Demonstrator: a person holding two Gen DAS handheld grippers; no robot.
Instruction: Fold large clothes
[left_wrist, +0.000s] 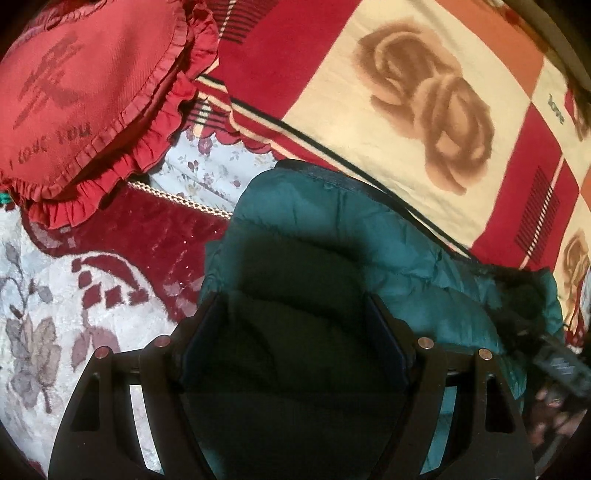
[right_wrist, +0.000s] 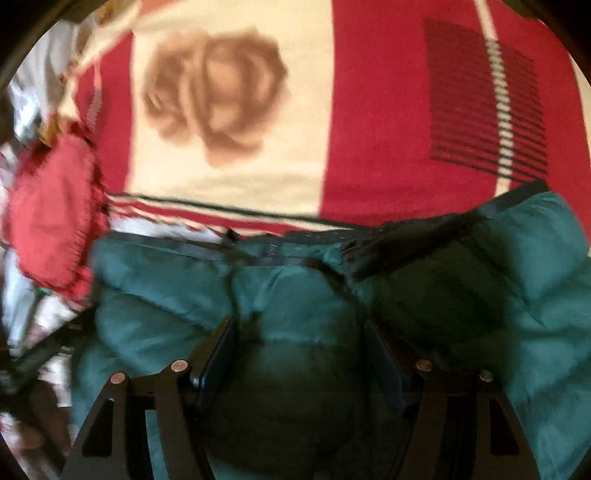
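Teal, puffy and quilted, the padded jacket (left_wrist: 332, 236) lies bunched on the bed, its smooth shell gathered into soft ridges with a dark trim strip along its far edge. Seen from the left wrist, the left gripper (left_wrist: 291, 299) hangs over the jacket with its jaws spread wide, shaded teal fabric filling the gap between them. The right gripper (right_wrist: 299, 325) likewise has its jaws spread, a rounded bulge of the jacket (right_wrist: 166, 306) swelling between them; whether either pair presses the cloth I cannot tell. Beyond the jacket stretches a fleecy blanket (left_wrist: 332, 74) in red and cream blocks with brown roses. Only the left view shows the red frilled cushion (left_wrist: 92, 92) sharply, its ruffled border and woven lettering, plus a pale floral sheet (left_wrist: 210, 162) and a burgundy patterned cover (left_wrist: 147, 236). The right view blurs that cushion (right_wrist: 48, 210) but shows dark fuzzy trim (right_wrist: 399, 243) on the jacket.
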